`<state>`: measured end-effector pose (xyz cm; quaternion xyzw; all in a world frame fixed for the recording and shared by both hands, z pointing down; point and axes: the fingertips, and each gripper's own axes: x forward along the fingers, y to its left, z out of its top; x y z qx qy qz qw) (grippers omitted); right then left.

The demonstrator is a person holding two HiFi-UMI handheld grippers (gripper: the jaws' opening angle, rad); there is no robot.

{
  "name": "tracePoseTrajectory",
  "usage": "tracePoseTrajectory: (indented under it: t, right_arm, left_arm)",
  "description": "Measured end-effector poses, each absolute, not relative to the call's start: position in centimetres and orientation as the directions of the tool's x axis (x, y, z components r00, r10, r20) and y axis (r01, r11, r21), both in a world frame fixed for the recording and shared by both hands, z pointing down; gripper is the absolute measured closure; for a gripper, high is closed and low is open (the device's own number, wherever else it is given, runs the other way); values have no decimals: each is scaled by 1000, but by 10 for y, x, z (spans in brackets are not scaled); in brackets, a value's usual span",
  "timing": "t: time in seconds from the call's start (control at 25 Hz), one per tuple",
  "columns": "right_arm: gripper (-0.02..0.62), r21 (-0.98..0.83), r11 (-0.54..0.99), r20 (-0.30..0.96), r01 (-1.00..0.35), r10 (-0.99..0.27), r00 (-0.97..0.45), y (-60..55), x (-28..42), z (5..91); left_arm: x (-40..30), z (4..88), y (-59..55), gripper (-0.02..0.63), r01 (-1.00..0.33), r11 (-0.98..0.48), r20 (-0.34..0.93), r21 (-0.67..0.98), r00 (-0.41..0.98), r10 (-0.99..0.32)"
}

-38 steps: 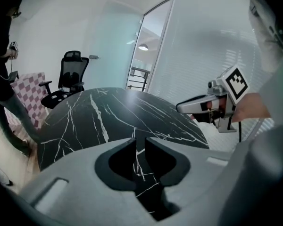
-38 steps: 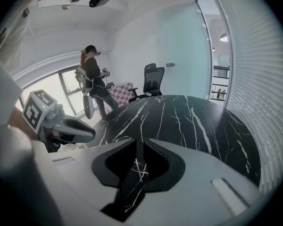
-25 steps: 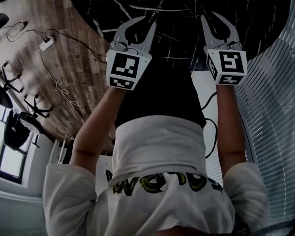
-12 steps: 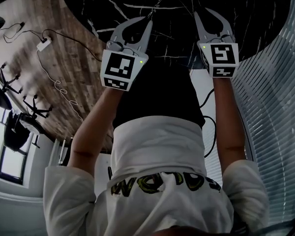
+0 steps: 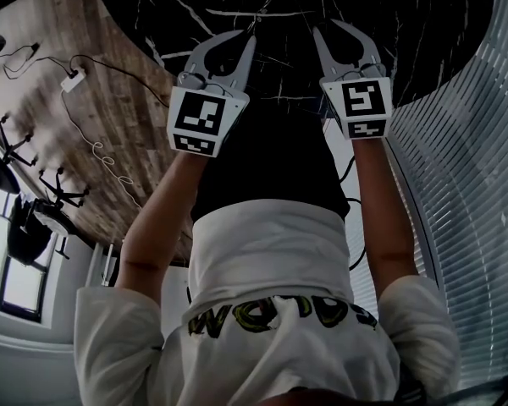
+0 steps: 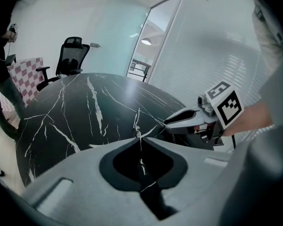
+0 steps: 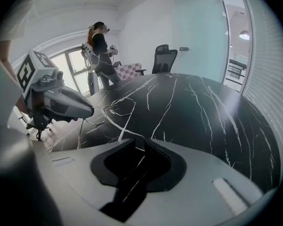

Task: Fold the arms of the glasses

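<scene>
Left gripper has just closed on the glasses.

Thin wire-framed glasses, arms unfolded, on dark marble table

You face a round black marble table veined in white. At its far end a black office chair stands beside a checked chair, and beyond them a person stands near the window. White blinds run along your right, and on the wooden floor to your left a thin cable trails from a small white adapter, with dark tripods farther off.
</scene>
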<state>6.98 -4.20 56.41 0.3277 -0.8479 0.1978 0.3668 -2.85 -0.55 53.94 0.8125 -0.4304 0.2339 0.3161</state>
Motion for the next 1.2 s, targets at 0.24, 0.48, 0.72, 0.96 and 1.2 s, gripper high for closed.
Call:
tracePoseTrajectory:
  t: [0.24,0.48,0.72,0.96,1.2]
  right_arm:
    - [529,-111,713,745,-693,-402,-533,-37,60,561]
    - [529,-129,724,735,-678,-389,-556,-30,46,559]
    - [529,-143,736,723,-662,-379,-578,-24,32,556]
    - [529,-154,744,719,-650,-367,-590,-18,23,556]
    - [529,-151,760,715,-632,-358,-601,-14,15,554]
  left_arm:
    - [-27,540,-5,597,-841,-433,651,325,531,-543]
    - [-23,540,-3,597,-836,-435,649,336,540,-536]
    - [-18,540,2,597,-830,-440,650,342,547,-528]
    - [-14,541,5,597,-828,-440,649,348,551,-524]
    - [-8,540,7,597,-822,-442,646,359,560,-519]
